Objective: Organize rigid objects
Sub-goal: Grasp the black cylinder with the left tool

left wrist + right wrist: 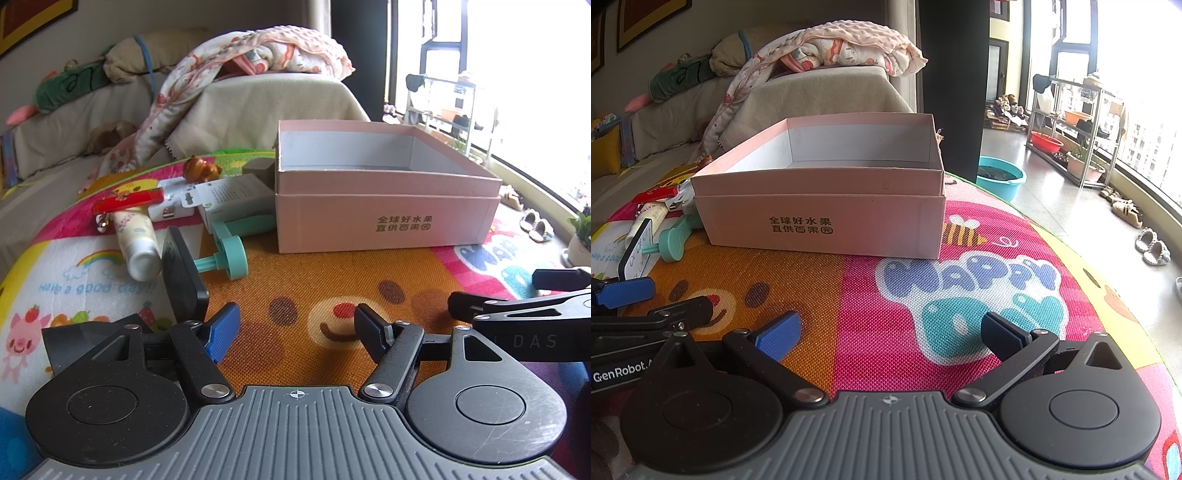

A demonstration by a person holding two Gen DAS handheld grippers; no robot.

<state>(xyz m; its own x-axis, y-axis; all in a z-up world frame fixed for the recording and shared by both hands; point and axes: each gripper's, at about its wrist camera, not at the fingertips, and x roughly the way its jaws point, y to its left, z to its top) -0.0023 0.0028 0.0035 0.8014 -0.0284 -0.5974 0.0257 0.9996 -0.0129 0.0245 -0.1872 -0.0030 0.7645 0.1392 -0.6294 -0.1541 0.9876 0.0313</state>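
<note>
From the left wrist view, the left gripper [295, 328] hangs empty with jaws spread wide, and the clutter, like the lotion tube [135, 242] and teal roller [232, 254], sits around 10 o'clock, so it should probably swing left and pinch one piece squarely. Right wrist view: right gripper [890, 336] is also spread and empty, with the pink box [827, 206], open-topped and bare inside, at 12 o'clock.

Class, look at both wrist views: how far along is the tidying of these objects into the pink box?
Done: nothing visible yet; what shows of the inside of the pink box looks empty. In hand: nothing; the left gripper and right gripper are both open over the play mat. Left: the teal tool, cream tube, red case, brown figurine and white packages all lie beside the box.
</note>
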